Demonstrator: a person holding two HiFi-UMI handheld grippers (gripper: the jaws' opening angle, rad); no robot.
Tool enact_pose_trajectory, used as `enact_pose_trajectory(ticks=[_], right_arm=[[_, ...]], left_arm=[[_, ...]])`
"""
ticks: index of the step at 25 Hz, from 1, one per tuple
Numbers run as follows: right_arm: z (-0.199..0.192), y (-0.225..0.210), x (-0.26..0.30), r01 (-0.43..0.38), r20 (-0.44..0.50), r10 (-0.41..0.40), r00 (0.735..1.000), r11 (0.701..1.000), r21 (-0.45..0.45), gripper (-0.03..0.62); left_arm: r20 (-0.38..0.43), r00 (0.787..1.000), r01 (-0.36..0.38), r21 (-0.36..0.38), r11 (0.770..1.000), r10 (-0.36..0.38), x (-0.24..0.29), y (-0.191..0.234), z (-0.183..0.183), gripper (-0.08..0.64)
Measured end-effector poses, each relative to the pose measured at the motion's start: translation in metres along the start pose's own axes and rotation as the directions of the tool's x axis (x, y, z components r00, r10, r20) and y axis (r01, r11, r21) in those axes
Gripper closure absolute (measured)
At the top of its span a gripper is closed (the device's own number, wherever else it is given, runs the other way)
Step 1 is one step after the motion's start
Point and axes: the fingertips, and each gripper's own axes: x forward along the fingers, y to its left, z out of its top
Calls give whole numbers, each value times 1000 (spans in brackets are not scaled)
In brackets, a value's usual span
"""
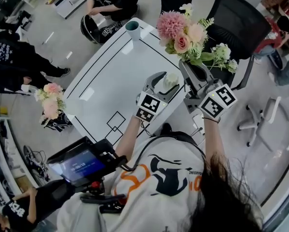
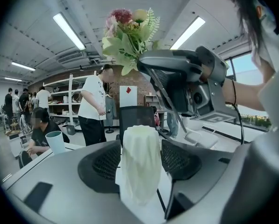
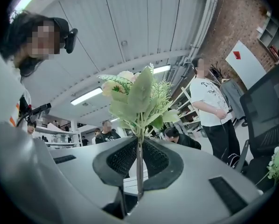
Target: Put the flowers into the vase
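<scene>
The white worktop (image 1: 106, 81), marked with black lines, takes up the middle of the head view, and most of it is bare. The flowers (image 1: 185, 33) are the biggest of the task's things, a bunch of pink and cream blooms with green leaves. They are held up in the air over the worktop's right edge, well above the vase and a little to its right.

The vase (image 1: 171, 79) is small, pale and ribbed. It stands upright at the near right of the worktop, close to the person. A teal cup (image 1: 133, 29) sits at the far corner, well apart from it. A second, smaller bunch (image 1: 50, 100) shows beyond the worktop's left edge, and what it rests on I cannot tell.

The left tongs (image 1: 165, 85) are spread wide with the vase between the pads, flanking it closely without clearly squeezing. The right tongs (image 3: 138, 162) are closed on the thin green stem of the flowers.

The flowers are picked up and the vase is framed, but no stem is in it yet. I judge that lowering the stem into the vase's mouth remains.
</scene>
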Motion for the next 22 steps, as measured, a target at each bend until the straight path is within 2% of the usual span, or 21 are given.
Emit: enact_pose_trajectory(ticks=[6,13,22], right_arm=[[25,3,13,-35,89,35,995,999,-4,551],[38,7,22,-87,234,89,968,996,-17,551],[6,0,26,-86,196,88,977,996,-16,551]], left_arm=[[11,1000,-11,-4,1000,11,2,1,-5,290],[11,1000,-8,7,1000,8,3,-1,-5,293],[18,1000,-6,8,1000,6,2,-3,0,293]])
